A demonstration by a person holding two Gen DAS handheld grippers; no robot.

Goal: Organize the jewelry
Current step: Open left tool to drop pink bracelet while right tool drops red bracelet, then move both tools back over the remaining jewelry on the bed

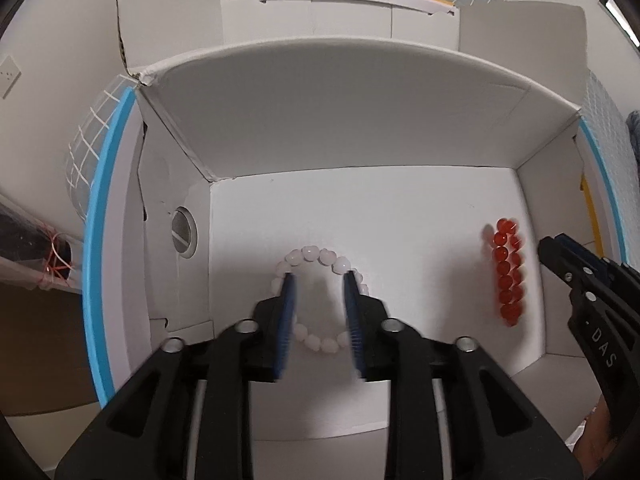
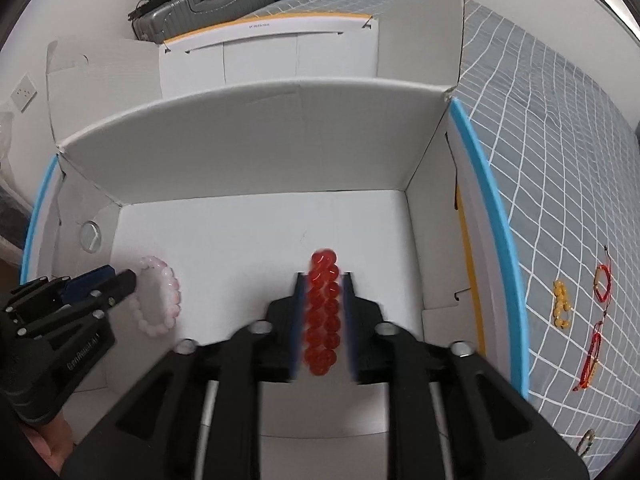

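I am working both grippers inside the white cardboard box (image 1: 360, 128), which is sitting on a grey grid-patterned bed cover (image 2: 560, 160). My left gripper (image 1: 319, 280) is hovering with its fingers apart over the pink bead bracelet (image 1: 320, 300), which is lying as an open ring on the box floor toward the box's left wall; the two blue pads are showing across opposite sides of the ring, and I cannot tell whether they are touching it. My right gripper (image 2: 323, 280) is framing the red bead bracelet (image 2: 322, 312), which is lying flattened into a double row near the box's right wall, running lengthwise between the fingers; the pads are sitting close against the beads, though I cannot tell if they are clamping. Outside the box, beyond its right wall, a yellow bead bracelet (image 2: 561, 304) and red cord bracelets (image 2: 596, 320) are lying on the bed cover.
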